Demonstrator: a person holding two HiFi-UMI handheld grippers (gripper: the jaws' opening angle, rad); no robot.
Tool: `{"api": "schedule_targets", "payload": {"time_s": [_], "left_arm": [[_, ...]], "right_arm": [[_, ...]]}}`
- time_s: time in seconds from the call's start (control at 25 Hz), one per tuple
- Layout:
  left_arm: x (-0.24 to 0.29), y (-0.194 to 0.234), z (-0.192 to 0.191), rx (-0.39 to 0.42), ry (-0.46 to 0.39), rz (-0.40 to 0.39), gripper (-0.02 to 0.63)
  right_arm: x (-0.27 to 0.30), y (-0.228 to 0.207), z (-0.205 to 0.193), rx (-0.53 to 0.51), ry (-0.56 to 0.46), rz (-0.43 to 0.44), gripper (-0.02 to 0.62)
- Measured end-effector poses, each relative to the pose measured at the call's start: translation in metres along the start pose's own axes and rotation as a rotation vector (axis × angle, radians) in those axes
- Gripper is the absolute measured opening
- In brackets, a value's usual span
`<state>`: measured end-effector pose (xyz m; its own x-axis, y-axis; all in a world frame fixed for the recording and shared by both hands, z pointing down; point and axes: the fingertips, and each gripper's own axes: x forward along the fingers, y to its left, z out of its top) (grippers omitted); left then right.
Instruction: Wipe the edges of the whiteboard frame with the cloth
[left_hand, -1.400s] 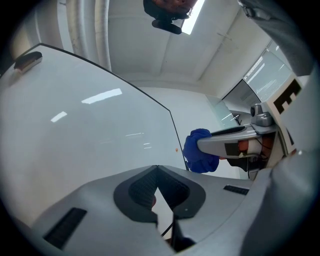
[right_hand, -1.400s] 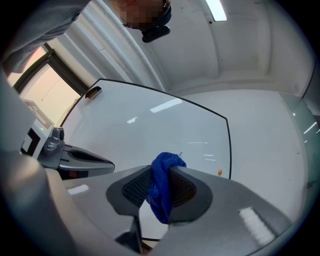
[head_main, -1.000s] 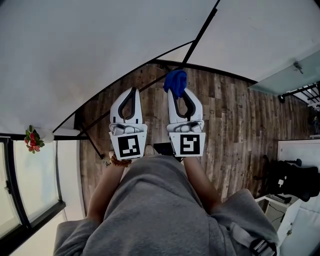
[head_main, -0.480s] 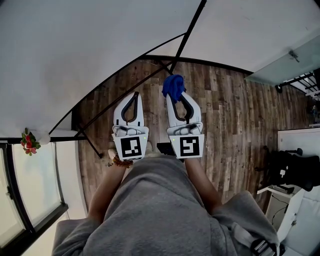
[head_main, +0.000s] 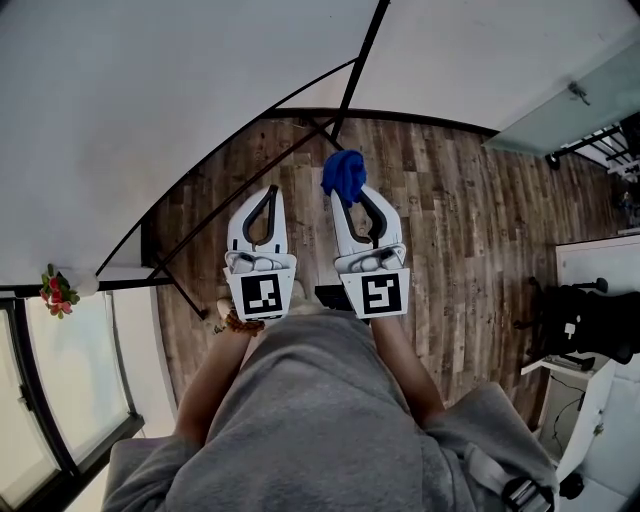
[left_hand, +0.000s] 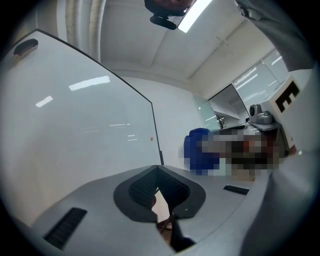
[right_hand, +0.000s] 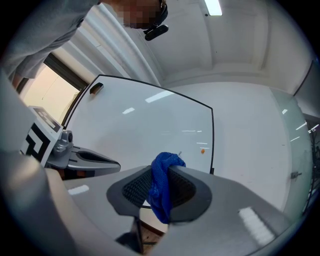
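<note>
Right gripper view, right gripper (right_hand: 160, 175) clamped on blue cloth (right_hand: 167, 161) (whiteboard (right_hand: 150, 125) behind), left gripper (left_hand: 157, 172) closed, empty.

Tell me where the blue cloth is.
The blue cloth is pinched in the right tool, middle of the head view, near the whiteboard frame.

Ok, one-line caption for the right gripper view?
Right tool clamps a blue cloth, facing the black-framed whiteboard.

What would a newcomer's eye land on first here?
First, the bright blue cloth pinched in the right gripper, held above the wooden floor. Beside it, the left gripper is shut and empty. Ahead of both grippers stands a big black-framed whiteboard.
</note>
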<state>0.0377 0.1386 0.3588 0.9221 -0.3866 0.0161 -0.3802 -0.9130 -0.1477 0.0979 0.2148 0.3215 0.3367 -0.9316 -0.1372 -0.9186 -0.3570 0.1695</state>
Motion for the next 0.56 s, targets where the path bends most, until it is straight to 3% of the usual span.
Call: {"api": "schedule_targets", "payload": {"time_s": [0.56], "left_arm": [[-0.022, -0.034, -0.008, 0.009, 0.003, -0.089, 0.006]], "right_arm": [[-0.062, -0.041, -0.008, -0.023, 0.04, -0.156, 0.099]]}}
